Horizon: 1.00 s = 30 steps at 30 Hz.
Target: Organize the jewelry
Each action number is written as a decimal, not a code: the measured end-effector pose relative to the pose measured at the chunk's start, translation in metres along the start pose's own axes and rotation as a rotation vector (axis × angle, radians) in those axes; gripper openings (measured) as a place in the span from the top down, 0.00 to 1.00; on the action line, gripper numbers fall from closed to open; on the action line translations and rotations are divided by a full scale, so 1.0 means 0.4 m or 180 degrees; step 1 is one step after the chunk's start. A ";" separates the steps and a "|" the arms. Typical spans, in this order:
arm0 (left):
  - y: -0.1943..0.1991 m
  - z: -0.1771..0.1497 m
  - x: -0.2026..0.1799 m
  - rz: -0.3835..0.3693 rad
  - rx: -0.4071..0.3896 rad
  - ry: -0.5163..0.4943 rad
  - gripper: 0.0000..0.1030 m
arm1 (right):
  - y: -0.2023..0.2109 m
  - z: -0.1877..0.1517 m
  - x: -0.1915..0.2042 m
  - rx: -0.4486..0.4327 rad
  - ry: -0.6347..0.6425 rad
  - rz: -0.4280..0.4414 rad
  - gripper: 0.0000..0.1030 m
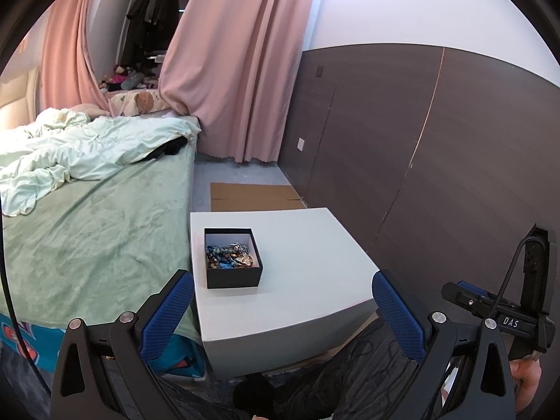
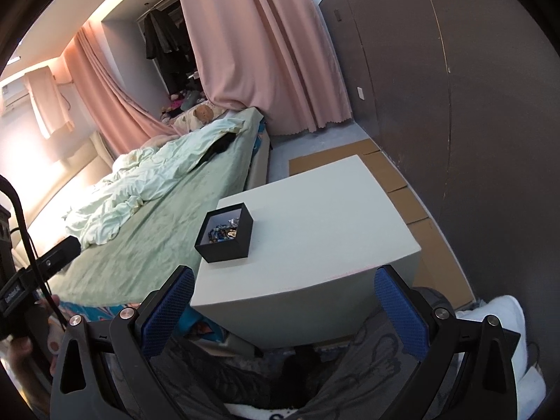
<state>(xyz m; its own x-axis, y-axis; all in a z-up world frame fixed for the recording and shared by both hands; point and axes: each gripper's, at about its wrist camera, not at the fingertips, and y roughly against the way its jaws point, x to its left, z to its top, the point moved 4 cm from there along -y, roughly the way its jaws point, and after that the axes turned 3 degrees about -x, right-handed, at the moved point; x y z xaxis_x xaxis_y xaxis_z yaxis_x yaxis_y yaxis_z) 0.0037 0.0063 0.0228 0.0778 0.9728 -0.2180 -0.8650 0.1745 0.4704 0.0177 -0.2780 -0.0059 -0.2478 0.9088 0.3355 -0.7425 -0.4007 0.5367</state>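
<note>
Left to right: bed (image 1: 87, 210) on the left, then the box (image 1: 233, 258) of jewelry (image 1: 229, 255) on the table's (image 1: 308, 262) left side, near the bed edge, lid off so I'd guess the pile is meant to be picked from the top. I've got both grippers held back short of the table, nothing in either. Left gripper (image 1: 283, 318) jaws wide apart; right gripper (image 2: 285, 315) same, empty. Left view looks almost straight into the box; right view shows more of its outer wall, plus cardboard (image 2: 402, 189) along the wall.
</note>
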 end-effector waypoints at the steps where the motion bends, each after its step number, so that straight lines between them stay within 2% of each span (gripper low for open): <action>1: 0.002 0.001 -0.001 -0.0004 -0.0004 0.0005 0.01 | 0.001 -0.001 0.001 -0.0007 -0.0001 0.0012 0.00; 12: 0.001 0.006 -0.004 0.0037 -0.0035 -0.0041 0.01 | 0.014 0.004 0.012 -0.0099 0.0037 -0.0041 0.00; 30: -0.034 0.028 0.002 0.0019 -0.0013 -0.0020 0.01 | -0.006 0.021 -0.006 -0.0030 0.0020 -0.0068 0.00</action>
<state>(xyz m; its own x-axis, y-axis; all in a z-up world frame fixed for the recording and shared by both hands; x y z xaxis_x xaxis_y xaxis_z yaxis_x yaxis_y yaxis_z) 0.0211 0.0063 0.0259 0.0757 0.9748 -0.2097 -0.8674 0.1681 0.4683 0.0255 -0.2801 -0.0013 -0.2356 0.9179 0.3191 -0.7536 -0.3799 0.5364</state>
